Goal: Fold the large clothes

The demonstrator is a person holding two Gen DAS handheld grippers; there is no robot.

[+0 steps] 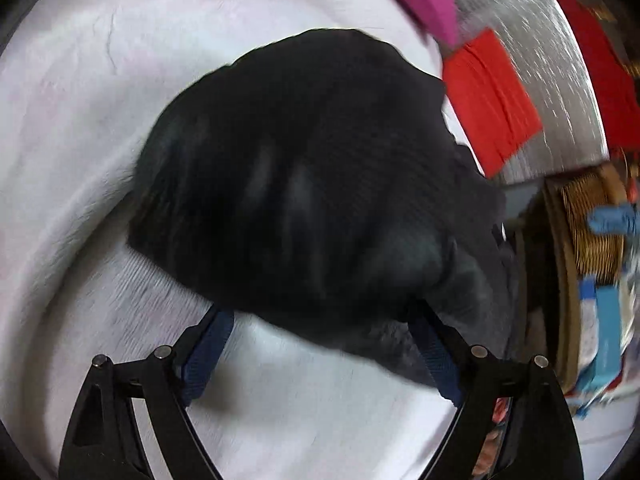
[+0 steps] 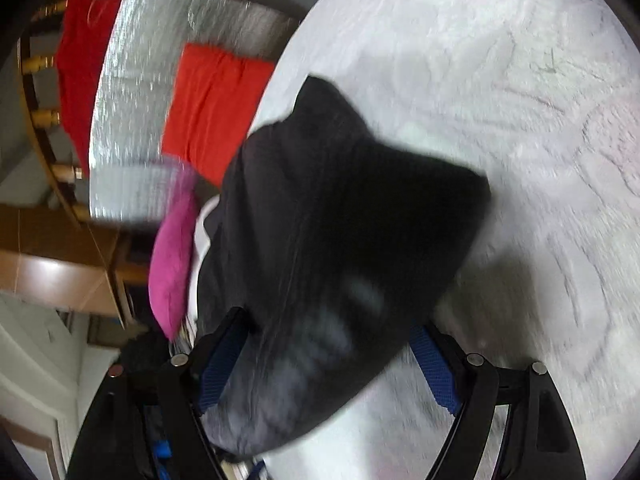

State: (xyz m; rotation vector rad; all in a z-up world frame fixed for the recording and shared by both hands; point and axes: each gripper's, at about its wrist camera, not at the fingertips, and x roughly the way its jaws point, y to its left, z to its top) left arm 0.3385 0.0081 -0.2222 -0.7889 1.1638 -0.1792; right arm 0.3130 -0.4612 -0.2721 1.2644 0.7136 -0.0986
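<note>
A bunched black garment (image 1: 312,176) drapes over both grippers, left (image 1: 320,316) and right (image 2: 332,328), jaws spread wide, above a white textured bedspread (image 1: 80,120).

Both wrist cams look down, close, sharing black garment (image 1: 312,184) (image 2: 340,248) on white sheet (image 1: 80,120) (image 2: 500,80).
</note>
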